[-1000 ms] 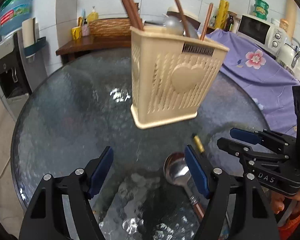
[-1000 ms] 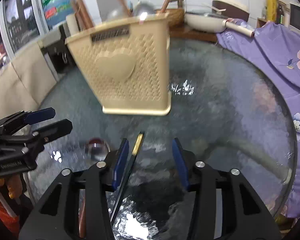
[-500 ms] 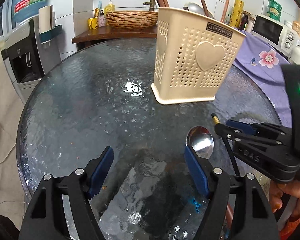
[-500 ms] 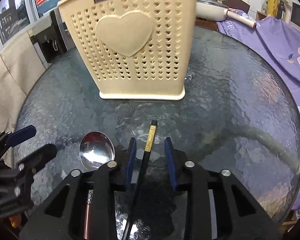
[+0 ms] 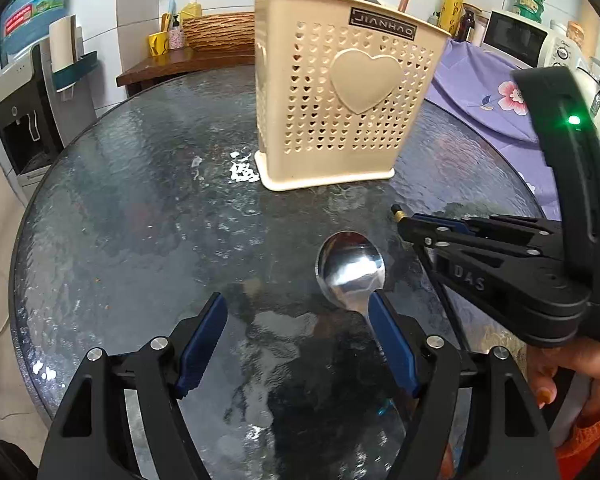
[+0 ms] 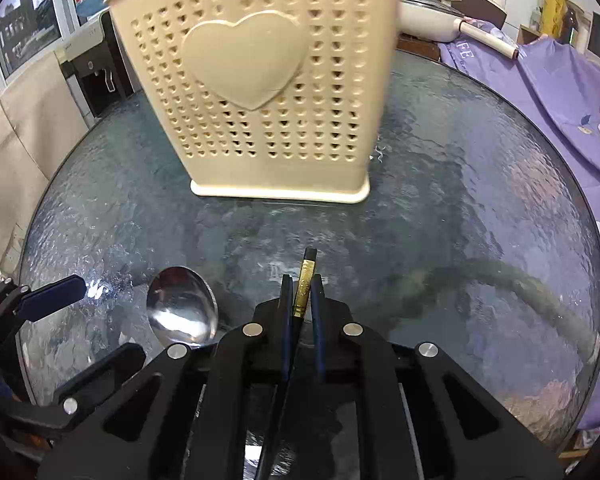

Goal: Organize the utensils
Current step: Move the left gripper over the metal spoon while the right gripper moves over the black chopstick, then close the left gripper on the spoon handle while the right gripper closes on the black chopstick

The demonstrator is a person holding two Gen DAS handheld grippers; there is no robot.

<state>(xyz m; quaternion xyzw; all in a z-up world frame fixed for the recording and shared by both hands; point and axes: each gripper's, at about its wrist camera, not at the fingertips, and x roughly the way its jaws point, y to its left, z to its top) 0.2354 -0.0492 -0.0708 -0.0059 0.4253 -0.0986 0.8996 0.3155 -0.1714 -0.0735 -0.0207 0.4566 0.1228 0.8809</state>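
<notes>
Right gripper [image 6: 301,294] clamped down on a black chopstick [image 6: 305,280] with a gold band near the end, jaws just finished closing on it. Only the tip and gold band poking out past the blue pads [image 6: 286,312]; rest of the stick mostly buried under the black gripper body, just a thin dark sliver visible running down toward the bottom edge. Can't tell if it's one stick or a pair pressed together. Chopstick down at the textured glass table [image 6: 480,208], well in front of the cream utensil holder [image 6: 260,80], the one with the heart on the front.

Left gripper [image 5: 298,334] wide open, nothing between the pads, hovering low over the table. Metal spoon [image 5: 350,270] lying bowl-up just ahead of its right-hand finger [image 5: 392,346]; neck of the spoon disappears behind that finger, so handle basically hidden. Hard to say whether the finger actually touches the spoon or just overlaps it in view.

From the left wrist camera, right gripper [image 5: 404,226] coming in from the side, gold chopstick tip barely peeking out at the front. A hand [image 5: 568,376] under it, cut off by the frame edge.

Holder [image 5: 340,108] standing upright on the table, already a few wooden handles and something metal sticking out the top, tops cropped off. From the right wrist view the holder's rim and contents mostly out of frame, label blurry.
</notes>
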